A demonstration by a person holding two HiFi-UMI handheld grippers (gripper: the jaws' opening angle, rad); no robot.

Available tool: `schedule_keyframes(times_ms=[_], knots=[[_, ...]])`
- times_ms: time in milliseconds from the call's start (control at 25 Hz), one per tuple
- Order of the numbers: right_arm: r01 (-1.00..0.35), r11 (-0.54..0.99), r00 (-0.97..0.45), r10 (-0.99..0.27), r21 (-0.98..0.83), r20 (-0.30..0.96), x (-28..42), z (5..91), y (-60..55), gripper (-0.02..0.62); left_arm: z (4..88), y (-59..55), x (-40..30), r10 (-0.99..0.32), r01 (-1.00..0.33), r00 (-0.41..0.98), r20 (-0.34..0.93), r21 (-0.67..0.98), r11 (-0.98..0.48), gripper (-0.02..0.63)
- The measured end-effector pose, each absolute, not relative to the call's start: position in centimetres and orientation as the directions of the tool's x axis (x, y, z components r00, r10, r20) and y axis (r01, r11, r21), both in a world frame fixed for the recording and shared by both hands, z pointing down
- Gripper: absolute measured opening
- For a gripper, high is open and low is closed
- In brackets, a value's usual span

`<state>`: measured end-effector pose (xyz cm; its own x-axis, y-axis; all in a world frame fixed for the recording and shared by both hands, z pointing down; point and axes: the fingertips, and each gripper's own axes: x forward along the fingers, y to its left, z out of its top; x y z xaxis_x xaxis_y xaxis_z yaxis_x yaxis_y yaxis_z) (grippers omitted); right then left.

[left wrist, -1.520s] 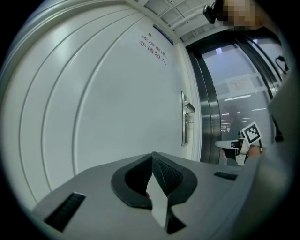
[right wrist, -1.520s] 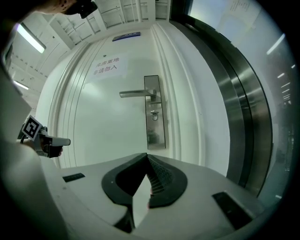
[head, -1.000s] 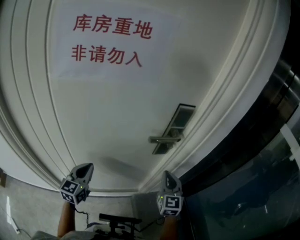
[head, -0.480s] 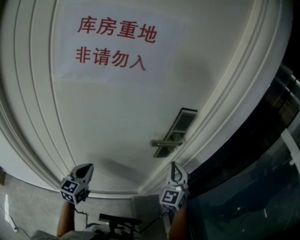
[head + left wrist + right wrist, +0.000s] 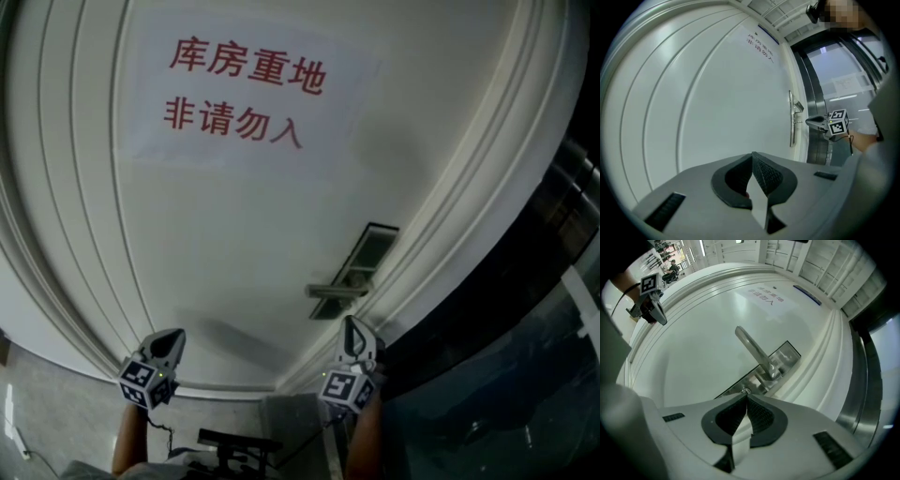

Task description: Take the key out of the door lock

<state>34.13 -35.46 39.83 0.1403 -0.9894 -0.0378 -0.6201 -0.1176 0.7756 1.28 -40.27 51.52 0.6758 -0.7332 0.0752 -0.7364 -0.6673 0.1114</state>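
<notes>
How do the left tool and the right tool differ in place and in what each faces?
The right tool is close to the door handle, while the left tool is far to its left. The right tool faces the lock plate; the left tool faces bare door panel. Both are shut and hold nothing.

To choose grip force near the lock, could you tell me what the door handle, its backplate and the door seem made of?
Door handle: likely metal, brushed silver with soft highlights.
Backplate: metal too, shinier, with reflections.
Door: white paint, smooth slight sheen, moulded ridges; the core cannot be told.
</notes>
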Motion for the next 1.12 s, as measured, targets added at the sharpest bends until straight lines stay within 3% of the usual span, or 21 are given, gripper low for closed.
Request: schedule_keyframes(times_ms=[40, 120, 440, 1040, 1120], knots=[[-0.612, -0.108, 0.139, -0.990, 0.784, -0.028, 34.1, 39.8, -35.7, 0.020, 51.6, -40.2, 1.2, -0.735, -0.738, 0.674, 0.075, 0.112, -0.665, 0.005], [-0.597, -0.086, 0.137, -0.991, 0.797, -0.004, 34.2, 39.9, -36.1, 0.095, 51.6, -40.1, 0.9, -0.739, -0.741, 0.670, 0.074, 0.116, -0.661, 0.005], [-0.538, -0.039, 0.124, -0.992, 0.842, 0.033, 34.3, 40.7, -38.0, 0.192, 51.6, -40.3, 0.0, -0.753, -0.754, 0.655, 0.064, 0.126, -0.645, 0.005], [-0.404, -0.008, 0.159, -0.985, 0.915, 0.061, 34.5, 41.2, -39.5, 0.193, 52.2, -40.7, -1.0, -0.769, -0.769, 0.636, 0.071, 0.146, -0.622, 0.005], [-0.376, -0.018, 0.167, -0.985, 0.926, 0.048, 34.6, 41.2, -39.6, 0.165, 52.2, -40.7, -0.9, -0.768, -0.768, 0.636, 0.069, 0.147, -0.623, 0.005]])
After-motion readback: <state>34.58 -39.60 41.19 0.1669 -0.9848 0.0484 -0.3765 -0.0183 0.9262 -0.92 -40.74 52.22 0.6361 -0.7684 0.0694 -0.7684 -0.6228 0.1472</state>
